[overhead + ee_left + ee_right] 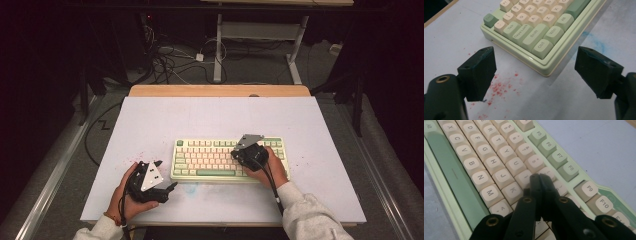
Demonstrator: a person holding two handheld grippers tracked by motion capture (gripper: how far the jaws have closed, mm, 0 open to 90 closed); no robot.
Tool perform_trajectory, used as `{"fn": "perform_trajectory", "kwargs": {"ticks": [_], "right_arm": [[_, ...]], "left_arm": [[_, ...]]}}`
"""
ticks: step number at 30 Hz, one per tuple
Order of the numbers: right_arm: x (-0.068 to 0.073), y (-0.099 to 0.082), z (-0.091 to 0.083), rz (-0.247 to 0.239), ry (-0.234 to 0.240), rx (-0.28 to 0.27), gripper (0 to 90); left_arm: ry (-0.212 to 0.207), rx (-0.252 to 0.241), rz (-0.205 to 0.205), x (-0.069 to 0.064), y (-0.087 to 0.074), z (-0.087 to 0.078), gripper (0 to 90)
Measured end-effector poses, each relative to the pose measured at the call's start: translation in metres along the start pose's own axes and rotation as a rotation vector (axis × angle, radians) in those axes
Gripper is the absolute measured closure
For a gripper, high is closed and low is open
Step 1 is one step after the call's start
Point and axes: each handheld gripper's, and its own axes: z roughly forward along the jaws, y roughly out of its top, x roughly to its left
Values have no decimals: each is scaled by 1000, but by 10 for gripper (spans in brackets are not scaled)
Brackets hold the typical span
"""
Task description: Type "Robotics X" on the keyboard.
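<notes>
Revealing shut right claw [539, 178] over keyboard [474, 165] keys.

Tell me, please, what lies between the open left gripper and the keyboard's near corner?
Bare white table with red specks, seen in the left gripper view; the left gripper is apart from the keyboard.

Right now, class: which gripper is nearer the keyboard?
Right. The right gripper is shut, its tips over the keyboard keys; the left gripper is open, on the table beside its corner.
</notes>
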Motion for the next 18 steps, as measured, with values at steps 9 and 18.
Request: {"fn": "perform_trajectory", "kwargs": {"ticks": [9, 18], "right_arm": [[0, -1, -11, 21, 1, -52, 900], [0, 0, -23, 28, 3, -102, 900]], "left_arm": [[3, 3, -2, 0, 0, 0, 163], [3, 4, -2, 0, 0, 0, 163]]}}
